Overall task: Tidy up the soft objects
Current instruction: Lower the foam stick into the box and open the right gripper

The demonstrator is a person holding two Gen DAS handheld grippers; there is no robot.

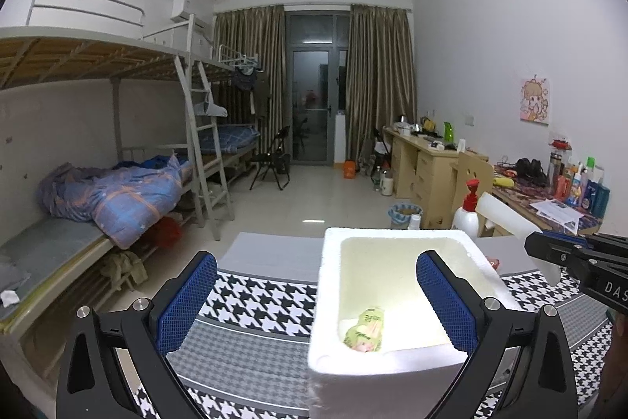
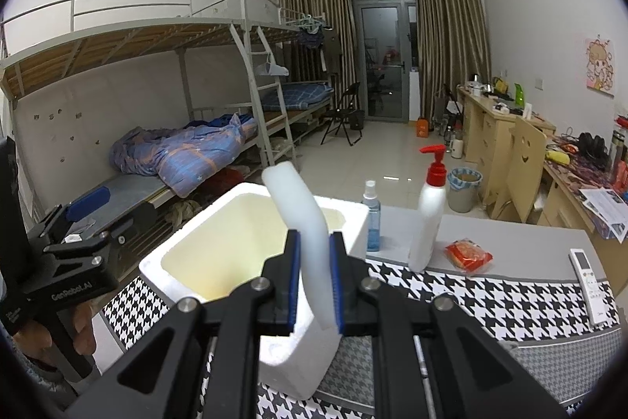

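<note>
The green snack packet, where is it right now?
In the left wrist view, the green snack packet lies on the floor of the white foam box, near its front wall.

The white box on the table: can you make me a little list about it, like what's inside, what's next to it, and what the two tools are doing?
box: white foam box, open top, on the checked cloth
inside: one green snack packet
left tool: open, holding nothing
right tool: shut on a bent white foam strip
beside box: blue spray bottle, white pump bottle, red packet
</note>
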